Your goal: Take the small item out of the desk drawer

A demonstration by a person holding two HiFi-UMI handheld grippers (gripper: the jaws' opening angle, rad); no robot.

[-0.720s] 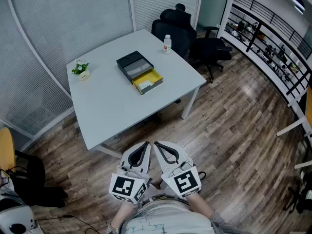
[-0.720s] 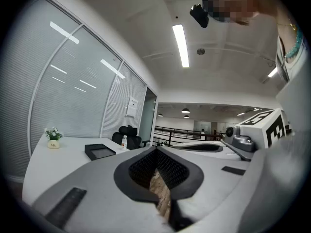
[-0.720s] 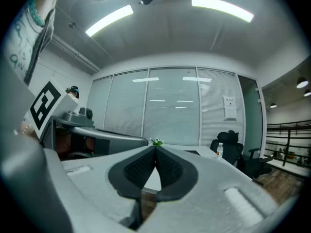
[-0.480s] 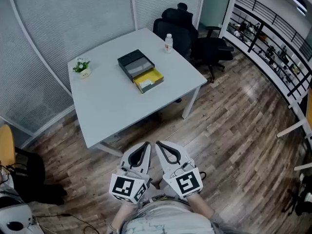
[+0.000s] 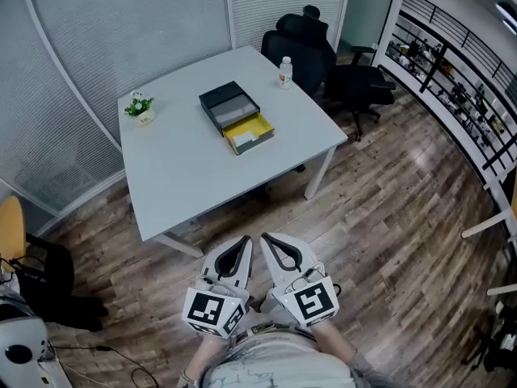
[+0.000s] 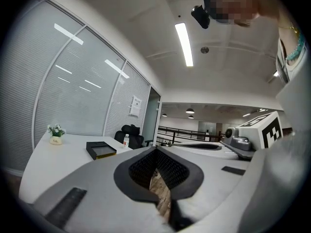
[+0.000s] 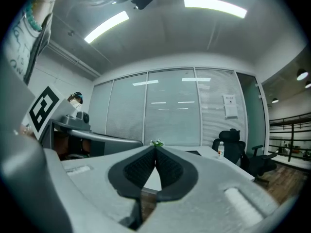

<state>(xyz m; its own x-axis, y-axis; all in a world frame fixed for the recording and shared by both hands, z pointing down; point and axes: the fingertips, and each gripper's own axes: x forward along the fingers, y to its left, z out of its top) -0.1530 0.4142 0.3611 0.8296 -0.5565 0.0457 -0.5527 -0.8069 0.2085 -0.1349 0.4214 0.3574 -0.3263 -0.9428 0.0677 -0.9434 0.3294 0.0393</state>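
A: Item: pale, lying in the yellow drawer, which stands pulled out of the black box, upper middle of the head view, on the table.

B: And both tongs sit at the bottom centre, well apart from it. Left tongs have tips together with nothing between them. Right tongs are pressed together too, and empty.

A: So the step in hand, I'd say, is the approach. Walk in to the near table edge first; there's no reaching it from here.

B: Agreed. And spread the picking tongs before they go over the drawer, not inside it. The walls look low but close round the item.

A: Come from above, straddle the item, close gently. It looks flat, so it could slide or tip against a wall.

B: The other tongs could steady the box if the drawer drags. Then lift straight up, clear of the rim.
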